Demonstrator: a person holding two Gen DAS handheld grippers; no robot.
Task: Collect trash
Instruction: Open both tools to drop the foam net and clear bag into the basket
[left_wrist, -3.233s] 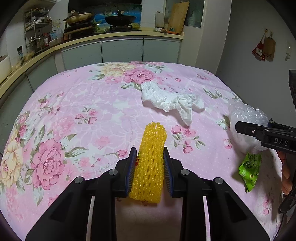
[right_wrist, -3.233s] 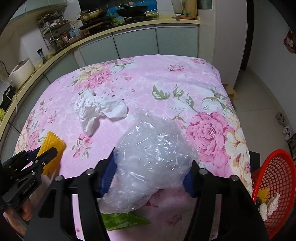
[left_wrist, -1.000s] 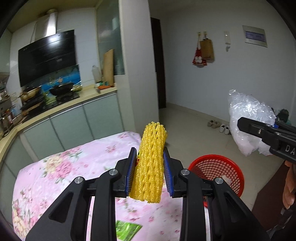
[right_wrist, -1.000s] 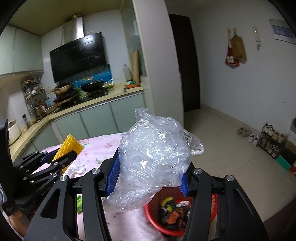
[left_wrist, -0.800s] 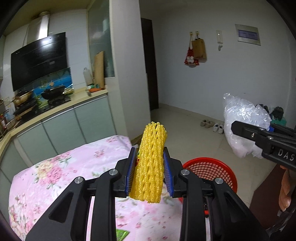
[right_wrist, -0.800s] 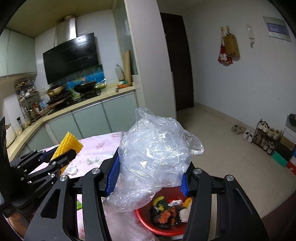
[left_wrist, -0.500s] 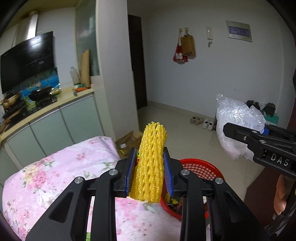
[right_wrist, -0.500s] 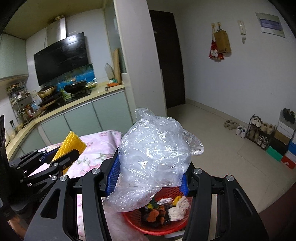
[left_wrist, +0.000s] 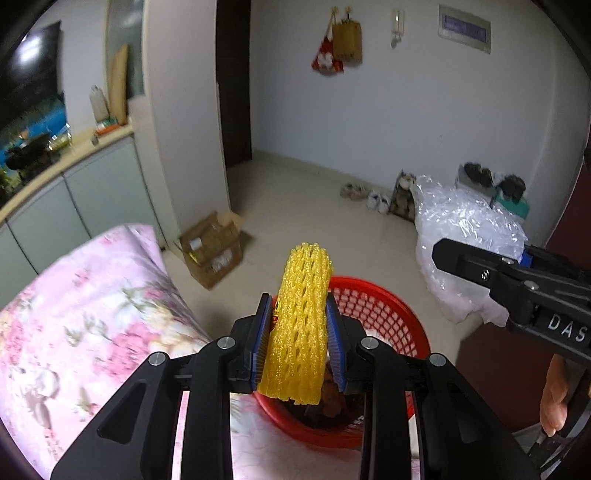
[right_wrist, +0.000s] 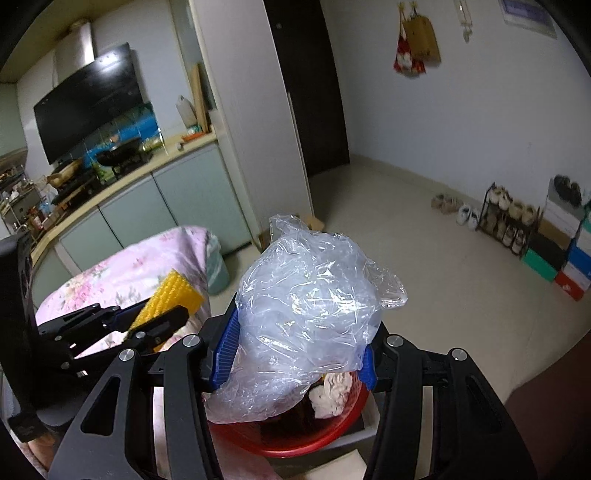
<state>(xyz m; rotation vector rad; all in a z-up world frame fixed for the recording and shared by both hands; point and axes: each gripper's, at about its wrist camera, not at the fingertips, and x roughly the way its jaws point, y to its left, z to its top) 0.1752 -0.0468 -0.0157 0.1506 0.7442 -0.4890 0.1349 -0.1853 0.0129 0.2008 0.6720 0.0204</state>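
Carrying trash over the red basket (left_wrist: 384, 306): left hand-held gripper (left_wrist: 299, 347) clamps yellow foam net (left_wrist: 301, 325), right hand-held gripper (right_wrist: 295, 354) grips crumpled plastic bag (right_wrist: 306, 302). Next: release both above it.

Yellow mesh-patterned foam net (left_wrist: 301, 325); clear crinkled plastic bag (right_wrist: 306, 306); red lattice-walled basket (left_wrist: 376, 306); black gripper frames with blue ribbed pads (left_wrist: 260, 339); pink floral-print cloth (left_wrist: 92, 314); pale beige floor (left_wrist: 314, 218); brown cardboard box (left_wrist: 212, 251); pale grey-green cabinet doors (right_wrist: 184, 199); dark brown door (right_wrist: 310, 92); white wall (left_wrist: 443, 110).
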